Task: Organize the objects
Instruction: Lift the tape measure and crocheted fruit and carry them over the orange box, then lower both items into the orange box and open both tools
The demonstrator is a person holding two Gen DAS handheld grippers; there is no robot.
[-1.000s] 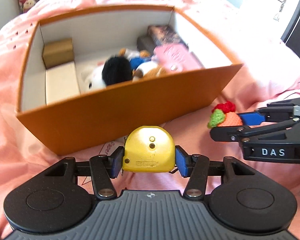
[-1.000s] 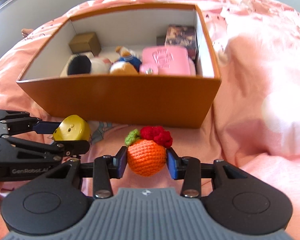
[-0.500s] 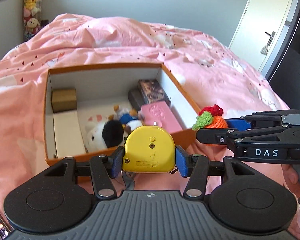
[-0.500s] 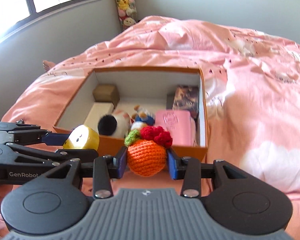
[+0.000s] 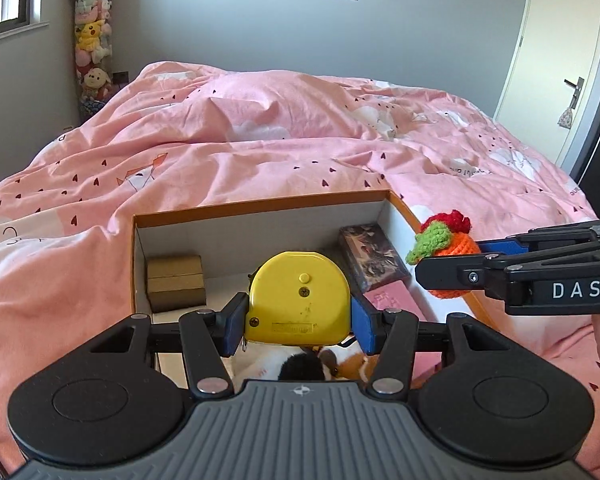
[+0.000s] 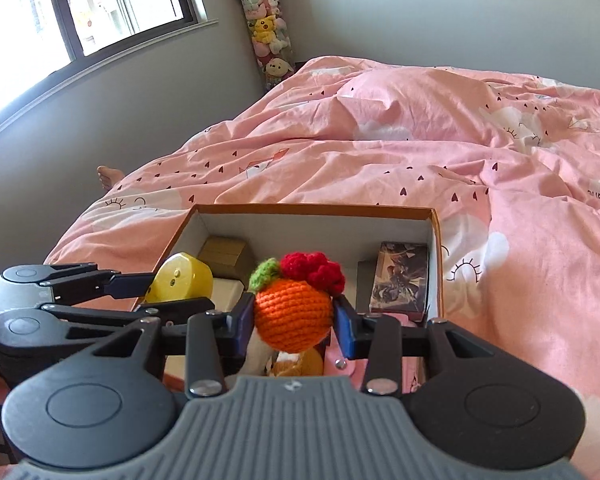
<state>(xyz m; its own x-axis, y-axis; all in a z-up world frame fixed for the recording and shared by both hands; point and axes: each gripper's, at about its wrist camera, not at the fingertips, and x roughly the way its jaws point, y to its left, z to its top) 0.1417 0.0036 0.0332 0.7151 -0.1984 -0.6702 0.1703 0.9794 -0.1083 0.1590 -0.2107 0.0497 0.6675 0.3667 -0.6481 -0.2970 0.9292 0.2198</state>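
Upright, flat base down, the yellow tape measure [image 5: 299, 299] sits clamped in the left gripper [image 5: 299, 322]; right gripper [image 6: 293, 322] squeezes a crocheted orange [image 6: 292, 312].

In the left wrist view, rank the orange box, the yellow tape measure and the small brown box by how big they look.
1. orange box
2. yellow tape measure, though it sits close to the camera, which inflates it
3. small brown box, farther back in the orange box
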